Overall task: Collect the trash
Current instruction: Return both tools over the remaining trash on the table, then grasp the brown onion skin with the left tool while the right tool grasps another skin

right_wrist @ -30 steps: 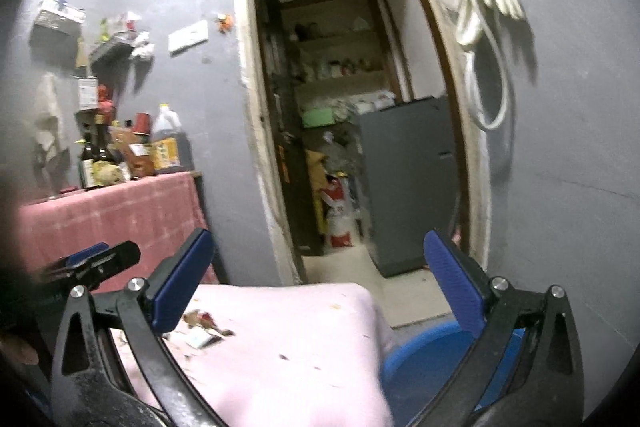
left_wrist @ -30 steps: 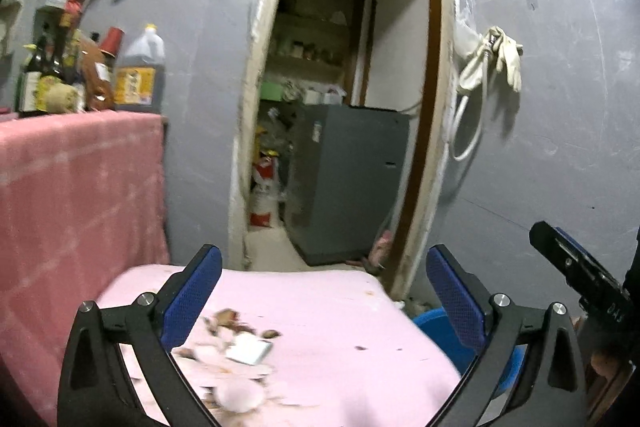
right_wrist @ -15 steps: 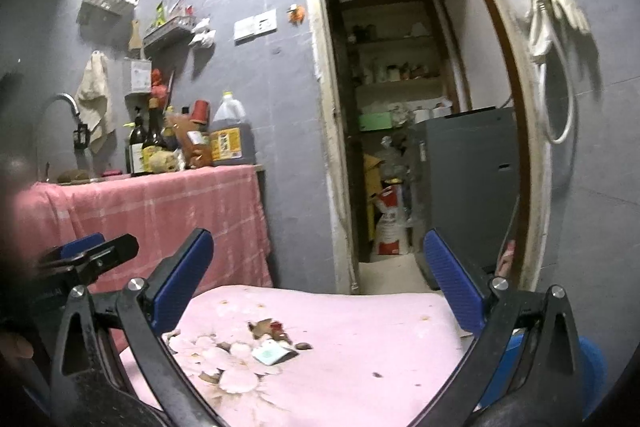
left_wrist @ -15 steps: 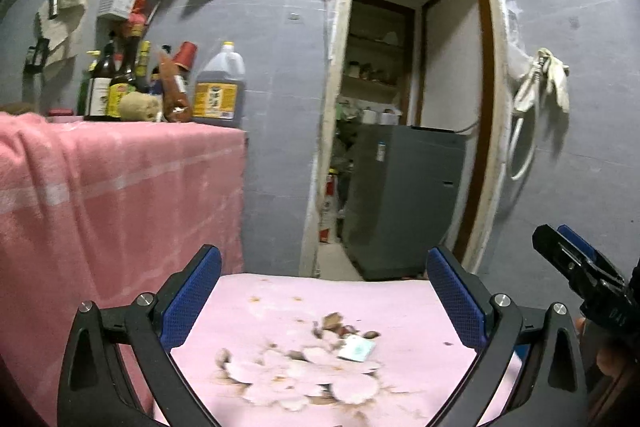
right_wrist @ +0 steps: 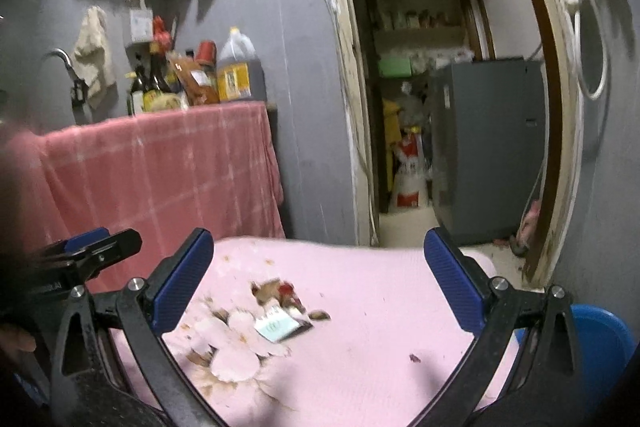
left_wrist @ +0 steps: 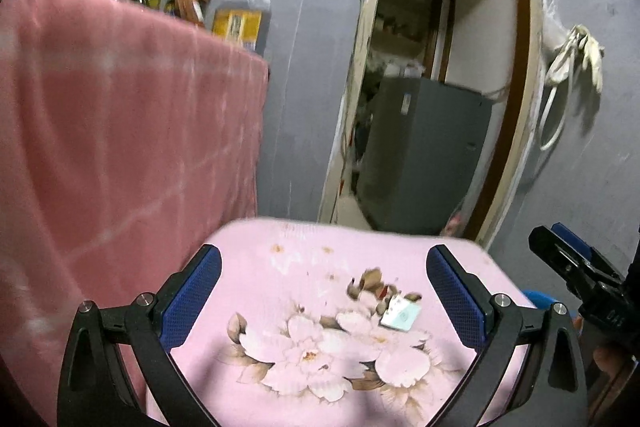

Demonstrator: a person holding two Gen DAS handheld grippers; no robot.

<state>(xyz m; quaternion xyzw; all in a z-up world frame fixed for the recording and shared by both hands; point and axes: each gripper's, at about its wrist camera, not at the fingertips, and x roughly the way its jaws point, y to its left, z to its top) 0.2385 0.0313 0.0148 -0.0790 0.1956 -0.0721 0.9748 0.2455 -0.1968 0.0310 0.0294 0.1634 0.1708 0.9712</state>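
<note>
Trash point(left_wrist: 400, 313) litters the pink cloth point(left_wrist: 320, 267); both claws point(left_wrist: 324, 297) point(right_wrist: 320, 283) gape empty.

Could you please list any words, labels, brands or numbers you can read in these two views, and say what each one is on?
None reads clearly.
Small white packet on the pink cloth: print too blurred.
Yellow label on the oil jug: too blurred.
Bottle labels: too small.
Red-and-white sack in the doorway: markings unreadable.
Hand-held gripper body: faint marking, illegible.

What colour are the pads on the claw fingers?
Blue pads on black fingers, clearest in the left wrist view.
</note>
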